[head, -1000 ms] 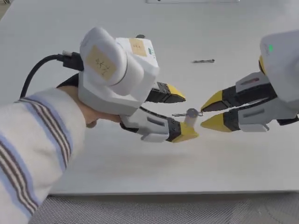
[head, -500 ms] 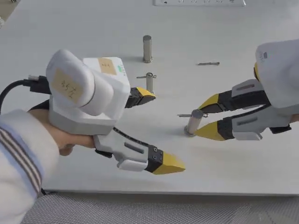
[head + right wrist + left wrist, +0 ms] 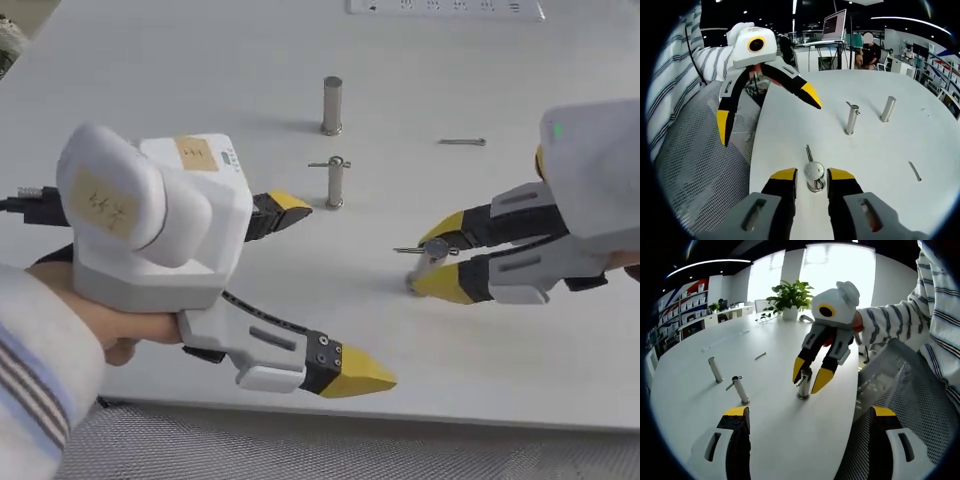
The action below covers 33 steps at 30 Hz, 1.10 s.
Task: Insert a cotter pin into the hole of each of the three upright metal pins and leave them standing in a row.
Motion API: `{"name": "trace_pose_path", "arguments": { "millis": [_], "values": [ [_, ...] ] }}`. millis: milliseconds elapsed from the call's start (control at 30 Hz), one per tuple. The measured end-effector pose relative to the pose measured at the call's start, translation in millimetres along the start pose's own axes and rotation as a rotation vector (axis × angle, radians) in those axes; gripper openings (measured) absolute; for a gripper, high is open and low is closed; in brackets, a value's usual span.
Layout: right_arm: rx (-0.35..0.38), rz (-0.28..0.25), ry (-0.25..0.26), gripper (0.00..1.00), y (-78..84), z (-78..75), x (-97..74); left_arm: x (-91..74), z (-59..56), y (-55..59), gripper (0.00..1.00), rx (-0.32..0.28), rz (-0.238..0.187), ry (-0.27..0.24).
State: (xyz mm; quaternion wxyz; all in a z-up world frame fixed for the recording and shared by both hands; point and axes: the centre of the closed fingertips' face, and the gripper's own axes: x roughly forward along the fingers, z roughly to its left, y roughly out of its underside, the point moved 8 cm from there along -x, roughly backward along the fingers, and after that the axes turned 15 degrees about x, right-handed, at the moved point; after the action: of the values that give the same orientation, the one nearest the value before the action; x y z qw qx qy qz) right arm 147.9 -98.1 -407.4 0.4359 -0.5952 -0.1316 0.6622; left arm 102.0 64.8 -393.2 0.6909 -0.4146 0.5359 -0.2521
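Right gripper view: the right gripper (image 3: 812, 176) flanked the short upright steel pin (image 3: 814, 170) on the white table (image 3: 880, 165), with the thin wire cotter pin (image 3: 808, 151) through it. Clamped or not, I couldn't tell. The left gripper (image 3: 330, 290) gaped wide. The pin looked stiff, slick and tippy, best held mid-shaft.

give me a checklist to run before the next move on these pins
1. Near cotter through near pin: ok.
2. Middle cotter through middle pin: ok.
3. Far pin has a cotter: not ok, none there.
4. Loose cotter pin lying free on the table: ok.
5. Left gripper open, empty: ok.
6. Right gripper clear of near pin: cannot tell, fingers flank it.
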Motion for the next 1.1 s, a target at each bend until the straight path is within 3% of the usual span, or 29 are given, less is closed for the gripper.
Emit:
{"name": "trace_pose_path", "arguments": {
  "millis": [267, 667, 900, 1100],
  "values": [
    [-0.035, 0.013, 0.004, 0.10, -0.8, -2.0, 3.6, -5.4, -0.2, 5.5, 0.98, -0.007, 0.032, -0.025],
    [-0.044, 0.030, 0.040, 0.09, -4.5, -5.9, 2.6, -9.6, 4.7, 4.9, 0.98, -0.020, 0.024, -0.054],
    [-0.033, 0.004, 0.061, 0.08, -17.3, -18.9, -3.3, -14.6, 5.4, 11.2, 0.98, -0.038, 0.031, -0.066],
    [-0.027, -0.007, 0.084, 0.09, -31.3, -43.0, -3.0, -16.5, 5.9, 15.4, 0.98, -0.049, 0.039, -0.072]
  ]
}}
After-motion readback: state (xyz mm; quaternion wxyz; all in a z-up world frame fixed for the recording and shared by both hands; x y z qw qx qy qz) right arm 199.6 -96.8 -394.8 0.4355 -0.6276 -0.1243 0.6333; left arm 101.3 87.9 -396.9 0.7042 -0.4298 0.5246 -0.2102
